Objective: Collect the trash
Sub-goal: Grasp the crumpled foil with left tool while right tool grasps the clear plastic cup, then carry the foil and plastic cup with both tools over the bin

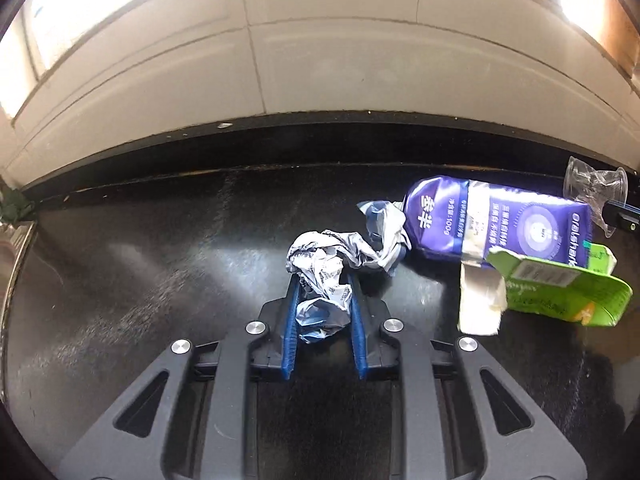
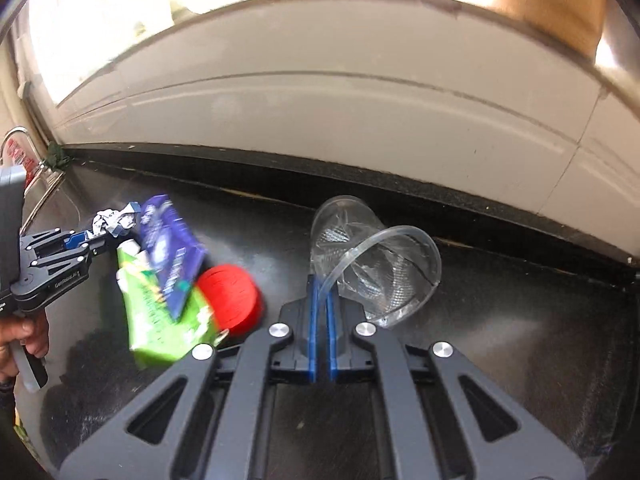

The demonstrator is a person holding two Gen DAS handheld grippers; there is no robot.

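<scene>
Clamping a crumpled wrapper [image 1: 316, 260] in the left gripper [image 1: 324, 280], fingers drawn in narrow around the near lobe only. Leaving the loose far tail trailing ahead and to the right, up against a purple packet [image 1: 500, 228] lying on the black bench [image 1: 160, 260]. Pinching the rim of a clear plastic cup [image 2: 376, 264] in the right gripper [image 2: 323, 284], blue pads almost together on the thin lip, with the cup's body sticking out ahead and to the right of the fingers.

Likely trouble on the left: lifting fast and snagging the tail on the packet, dragging it along or tugging the wrapper out of the pads. Soft, springy paper, so probably prone to slipping if squeezed lightly. Worth watching too for the green carton [image 1: 560, 292] farther right, partly under the packet's end; nudging one may shift both, and perhaps the red roll [image 2: 230, 296] just beside them.

Likely trouble on the right: holding a flimsy cup by one edge only. Looks cracked along the far rim, so squeezing harder may split it further, while easing off may let it swing and drop. Swinging it leftward risks knocking into the pile or the left gripper.

No bin visible in either view, so cannot tell how far to carry; judging both holds marginal for a long or jerky trip.
</scene>
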